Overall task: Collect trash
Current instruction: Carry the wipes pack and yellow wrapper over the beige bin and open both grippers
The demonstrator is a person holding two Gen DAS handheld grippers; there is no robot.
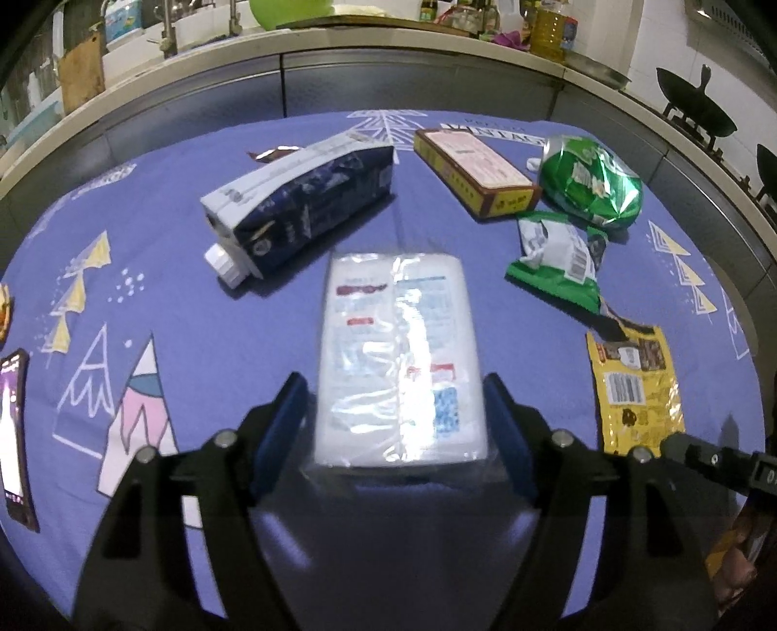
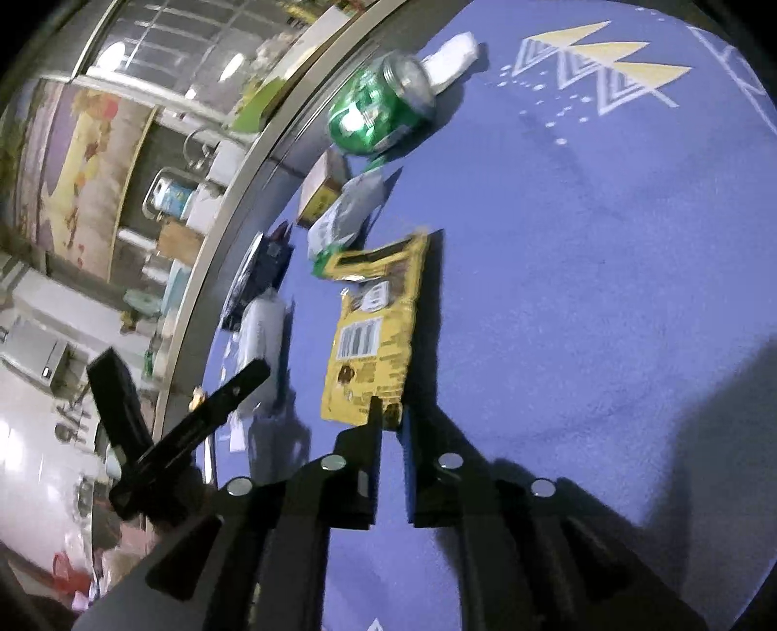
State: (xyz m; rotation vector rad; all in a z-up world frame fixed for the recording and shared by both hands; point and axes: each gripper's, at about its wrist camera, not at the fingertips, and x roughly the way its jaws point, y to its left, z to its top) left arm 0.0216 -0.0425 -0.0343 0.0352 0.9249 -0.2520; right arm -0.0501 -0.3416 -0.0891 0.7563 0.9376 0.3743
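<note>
My left gripper (image 1: 396, 388) straddles the near end of a white tissue pack in clear wrap (image 1: 398, 359) on the blue tablecloth; the blue pads sit close to its sides, jaws open. My right gripper (image 2: 391, 415) is pinched on the near edge of a yellow snack wrapper (image 2: 374, 335), which also shows in the left wrist view (image 1: 631, 388). A dark blue milk carton (image 1: 301, 204), a brown box (image 1: 473, 170), a crushed green can (image 1: 590, 182) and a green-white wrapper (image 1: 558, 257) lie beyond.
The blue patterned tablecloth (image 1: 194, 301) covers the table. A kitchen counter (image 1: 340, 39) with bottles and a sink runs behind. A white crumpled tissue (image 2: 451, 53) lies by the can (image 2: 379, 111). A dark phone-like object (image 1: 14, 437) lies at the left edge.
</note>
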